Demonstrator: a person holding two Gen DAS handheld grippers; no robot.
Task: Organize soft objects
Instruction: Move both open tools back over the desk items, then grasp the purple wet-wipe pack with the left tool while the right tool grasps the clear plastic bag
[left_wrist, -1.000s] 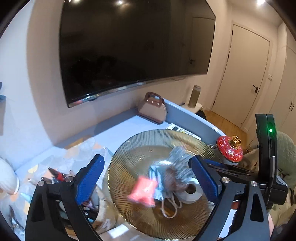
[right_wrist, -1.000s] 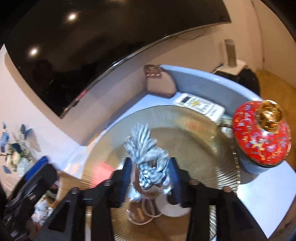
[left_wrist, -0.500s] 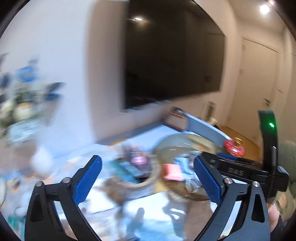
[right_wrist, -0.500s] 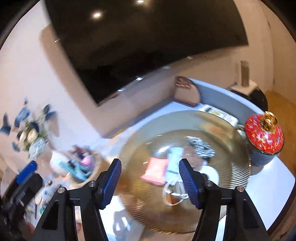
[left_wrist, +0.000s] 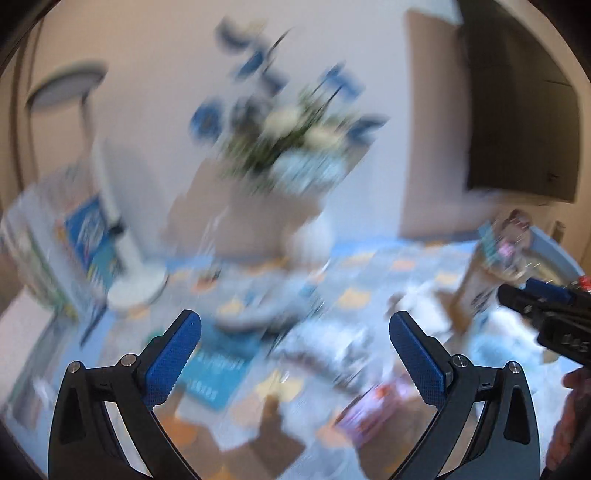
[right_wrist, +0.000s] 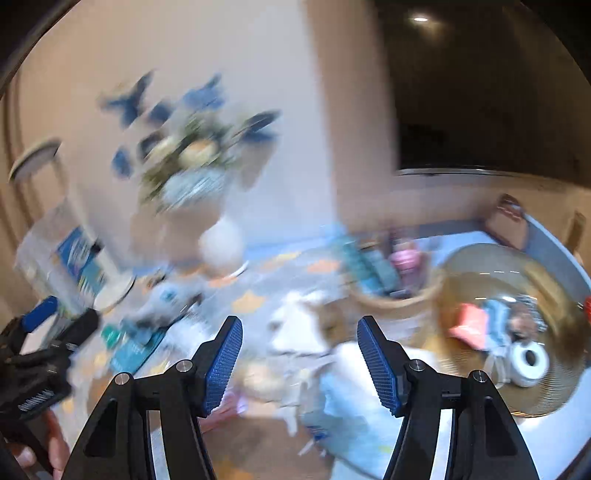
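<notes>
Cluttered blue table (left_wrist: 369, 266), blurred flowers (left_wrist: 295, 140), apparently.

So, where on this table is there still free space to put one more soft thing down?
The bare white tabletop in front of the ribbed golden glass plate looks free. The plate's near rim also has room; its middle is crowded. The patterned blue cloth left of the woven basket is cluttered, though blur hides details.

One gold plate (right_wrist: 554, 398), one tape roll (right_wrist: 526, 363), one white vase (right_wrist: 221, 245), one wicker basket (right_wrist: 391, 301).
</notes>
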